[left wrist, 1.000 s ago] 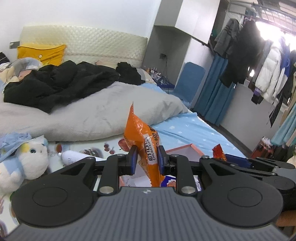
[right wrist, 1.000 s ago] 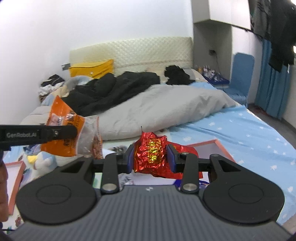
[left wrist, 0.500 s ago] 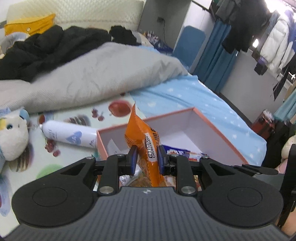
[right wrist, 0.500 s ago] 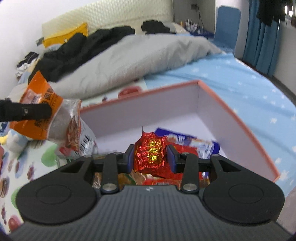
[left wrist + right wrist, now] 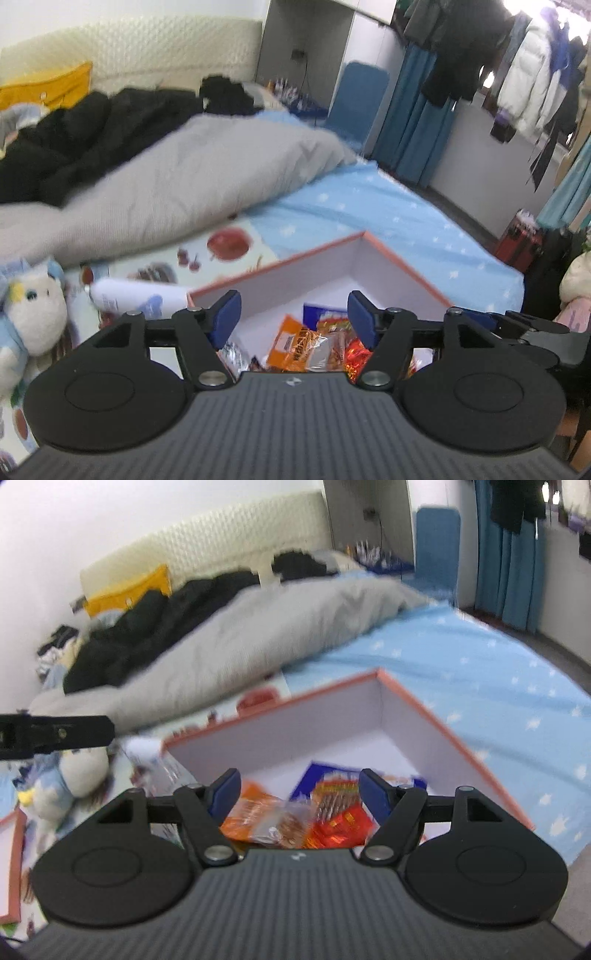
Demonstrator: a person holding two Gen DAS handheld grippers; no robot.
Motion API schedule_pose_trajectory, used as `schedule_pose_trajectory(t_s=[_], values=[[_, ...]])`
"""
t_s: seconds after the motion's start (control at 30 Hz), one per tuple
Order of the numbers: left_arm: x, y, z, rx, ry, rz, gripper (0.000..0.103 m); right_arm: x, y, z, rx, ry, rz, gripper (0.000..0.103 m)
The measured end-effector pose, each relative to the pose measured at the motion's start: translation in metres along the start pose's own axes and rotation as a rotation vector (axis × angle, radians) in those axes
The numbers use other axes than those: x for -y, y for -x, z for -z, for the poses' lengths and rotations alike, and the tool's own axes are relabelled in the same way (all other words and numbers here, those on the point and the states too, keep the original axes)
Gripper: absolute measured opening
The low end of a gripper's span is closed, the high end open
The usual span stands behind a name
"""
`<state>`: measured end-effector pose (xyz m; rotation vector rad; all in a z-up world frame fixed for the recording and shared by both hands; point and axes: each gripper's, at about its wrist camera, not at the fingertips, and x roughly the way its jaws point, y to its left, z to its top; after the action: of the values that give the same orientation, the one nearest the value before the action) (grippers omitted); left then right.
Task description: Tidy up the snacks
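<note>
A white box with an orange rim [image 5: 402, 266] [image 5: 424, 709] lies on the bed with several snack packets in it. My left gripper [image 5: 293, 308] hangs over it, jaws opening, nothing pressed between the pads. Below it in the box lies the orange snack packet [image 5: 299, 347] [image 5: 258, 816]. My right gripper [image 5: 300, 784] is also over the box with its jaws opening and nothing held. The red foil packet [image 5: 340, 827] [image 5: 356, 360] rests in the box beside the orange one. A blue packet [image 5: 321, 775] lies behind them.
A white bottle [image 5: 136, 299] lies just left of the box, and a plush toy [image 5: 29, 314] farther left. A grey duvet [image 5: 184, 192] and black clothes [image 5: 92, 140] cover the bed behind. An orange-rimmed lid [image 5: 14, 867] sits at the far left. The blue sheet [image 5: 498, 672] lies to the right.
Both grippers came down over the box and opened. The orange packet left the left gripper and the red foil packet left the right; both now lie in the box.
</note>
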<state>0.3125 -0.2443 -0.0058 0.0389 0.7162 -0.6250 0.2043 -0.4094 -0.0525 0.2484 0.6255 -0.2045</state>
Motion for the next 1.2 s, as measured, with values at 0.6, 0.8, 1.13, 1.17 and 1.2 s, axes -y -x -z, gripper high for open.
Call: schedule_pose_trajectory(t_s=[0.6,0.8,1.13,1.17,1.2], values=[[0.018,0.124,-0.006,0.211,0.002,0.008,0.071,-0.026,0.122,-0.015,0.274,0.041,-0.027,0.073],[0.017,0.144,0.019,0.222,0.018,-0.008,0.071,-0.033,0.134,0.002,0.285,0.042,-0.021,0.076],[0.006,0.160,0.072,0.201,0.040,-0.031,0.071,-0.039,0.142,0.044,0.274,0.017,0.024,0.076],[0.005,0.160,0.076,0.196,0.042,-0.032,0.071,-0.039,0.142,0.049,0.271,0.012,0.030,0.076],[0.005,0.161,0.082,0.189,0.041,-0.033,0.072,-0.040,0.142,0.053,0.267,0.010,0.034,0.076]])
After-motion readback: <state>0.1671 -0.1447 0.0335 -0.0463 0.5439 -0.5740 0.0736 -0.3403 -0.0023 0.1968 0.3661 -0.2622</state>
